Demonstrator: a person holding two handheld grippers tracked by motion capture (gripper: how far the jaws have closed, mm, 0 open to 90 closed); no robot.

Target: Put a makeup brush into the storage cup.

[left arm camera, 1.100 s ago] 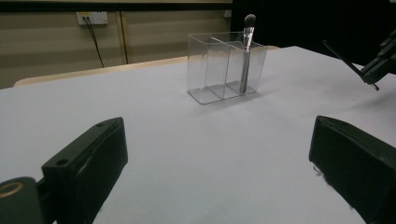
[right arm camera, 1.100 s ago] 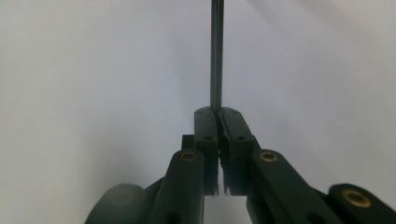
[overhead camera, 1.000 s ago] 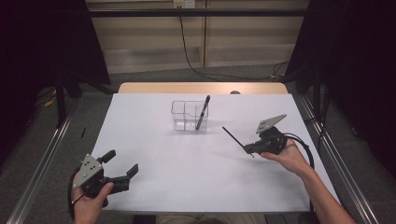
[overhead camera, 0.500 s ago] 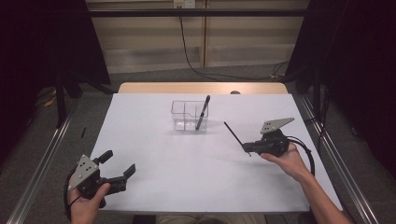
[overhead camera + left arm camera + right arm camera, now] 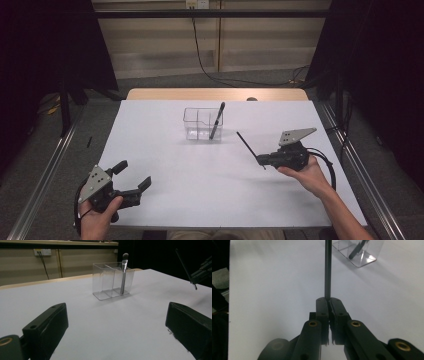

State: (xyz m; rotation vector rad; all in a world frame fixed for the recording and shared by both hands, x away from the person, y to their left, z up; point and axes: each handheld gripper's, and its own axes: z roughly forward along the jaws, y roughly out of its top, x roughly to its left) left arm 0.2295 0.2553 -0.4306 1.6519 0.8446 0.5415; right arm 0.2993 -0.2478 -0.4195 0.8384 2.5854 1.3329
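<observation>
White table [image 5: 165,200] bears a clear organiser [image 5: 202,124] holding one brush [image 5: 217,120]. Right gripper [image 5: 260,160] clamps a thin black stick [image 5: 246,143]; left gripper [image 5: 132,176] gapes wide.

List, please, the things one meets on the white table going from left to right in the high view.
Left tongs → clear organizer → makeup brush standing in it → thin black stick → right tongs, shut on that stick.

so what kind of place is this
Probably a lab recording setup, not a home: a table under white covering, black curtains on both sides, metal rails on the floor, and handheld grippers.
</observation>
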